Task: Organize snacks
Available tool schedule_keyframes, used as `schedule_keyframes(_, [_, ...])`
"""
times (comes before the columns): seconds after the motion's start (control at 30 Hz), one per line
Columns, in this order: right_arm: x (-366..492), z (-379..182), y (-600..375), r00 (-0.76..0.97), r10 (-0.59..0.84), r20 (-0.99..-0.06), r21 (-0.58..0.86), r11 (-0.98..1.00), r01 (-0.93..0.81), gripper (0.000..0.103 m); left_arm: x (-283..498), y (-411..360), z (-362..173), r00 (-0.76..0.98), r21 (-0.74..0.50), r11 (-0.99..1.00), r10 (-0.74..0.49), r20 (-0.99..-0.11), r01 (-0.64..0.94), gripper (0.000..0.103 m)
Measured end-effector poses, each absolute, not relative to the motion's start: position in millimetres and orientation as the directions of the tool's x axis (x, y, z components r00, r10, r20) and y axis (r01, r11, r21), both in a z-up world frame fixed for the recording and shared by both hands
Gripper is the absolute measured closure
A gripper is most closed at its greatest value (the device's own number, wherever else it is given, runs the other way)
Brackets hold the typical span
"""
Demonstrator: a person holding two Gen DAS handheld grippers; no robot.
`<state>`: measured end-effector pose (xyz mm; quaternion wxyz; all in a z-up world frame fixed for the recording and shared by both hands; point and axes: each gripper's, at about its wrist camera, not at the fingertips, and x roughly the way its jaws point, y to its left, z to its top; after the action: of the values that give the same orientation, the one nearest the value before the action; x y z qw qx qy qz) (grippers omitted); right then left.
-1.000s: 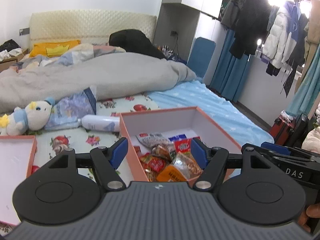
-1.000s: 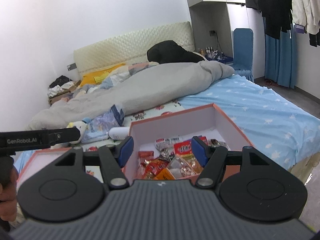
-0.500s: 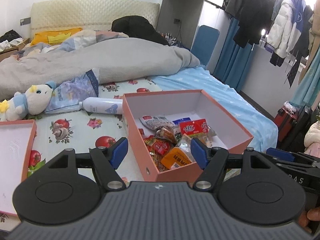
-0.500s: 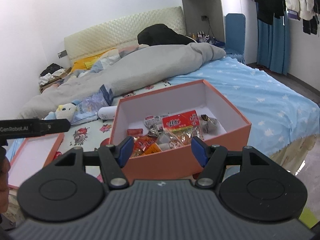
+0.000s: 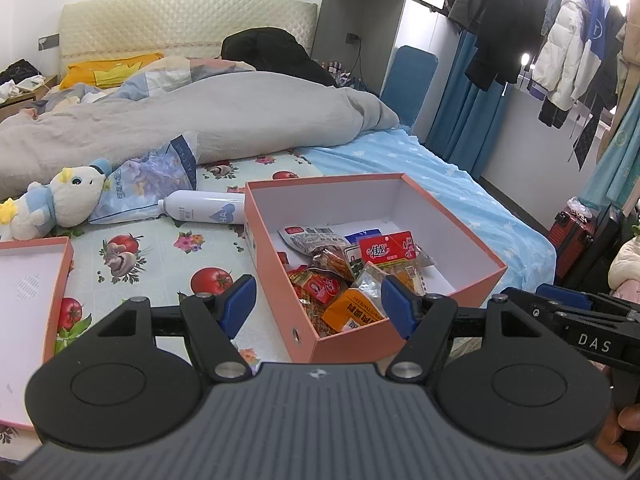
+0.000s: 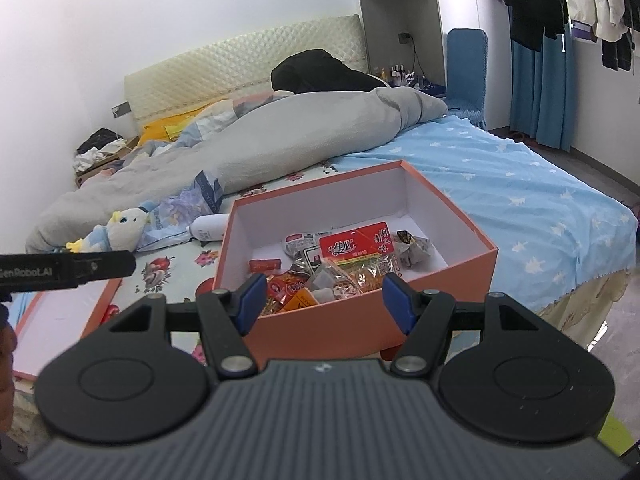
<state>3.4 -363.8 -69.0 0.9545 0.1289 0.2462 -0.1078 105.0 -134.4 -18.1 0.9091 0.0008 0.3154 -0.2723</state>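
Observation:
An open orange box sits on the bed near its front edge. Several snack packets lie piled in it, with a red packet on top. My left gripper is open and empty, held in front of and above the box's near left corner. My right gripper is open and empty, held in front of and above the box's near wall. Each gripper shows at the edge of the other's view.
The orange box lid lies upturned at the left. A white bottle, a plush toy and a plastic bag lie behind it. A grey duvet covers the far bed. Suitcases stand at the right.
Both grippers have risen and tilted down over the last second, so the box and its snacks show more from above. Both stay open. Nothing in the box has moved.

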Motion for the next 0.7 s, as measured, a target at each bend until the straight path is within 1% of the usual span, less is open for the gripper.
schedule_keyframes(0.7, [2.2, -66.0, -364.5, 0.857, -0.144, -0.494, 0.191, 0.944, 0.269, 0.037, 105.6, -133.6, -17.5, 0.653, -0.171, 0.853, -0.492, -0.576, 0.493, 0.029])
